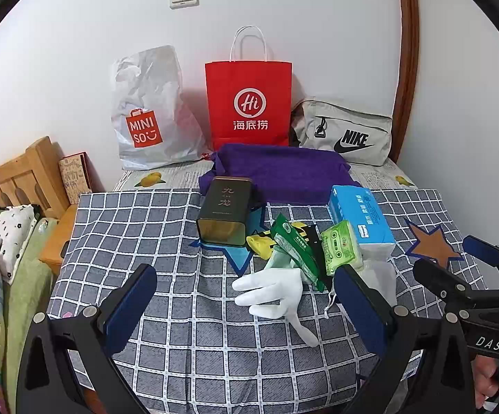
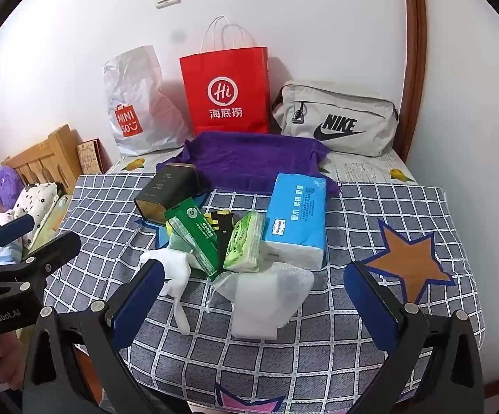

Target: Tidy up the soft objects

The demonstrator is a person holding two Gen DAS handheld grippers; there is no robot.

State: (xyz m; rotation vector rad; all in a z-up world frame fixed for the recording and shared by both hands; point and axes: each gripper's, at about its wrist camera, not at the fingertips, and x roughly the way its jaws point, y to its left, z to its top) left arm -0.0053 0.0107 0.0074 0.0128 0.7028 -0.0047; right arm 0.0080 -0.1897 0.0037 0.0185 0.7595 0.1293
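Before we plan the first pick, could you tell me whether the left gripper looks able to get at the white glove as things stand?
Probably yes: the left gripper is open and the white glove lies flat just ahead, its fingers uncovered; only its cuff tucks under the green packet.

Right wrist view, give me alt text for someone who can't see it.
An open right gripper hovers over a checked tablecloth holding a pile of soft items: white glove, bubble-wrap pouch, blue tissue pack, green tissue packet. Behind stand a red paper bag and a grey Nike bag.
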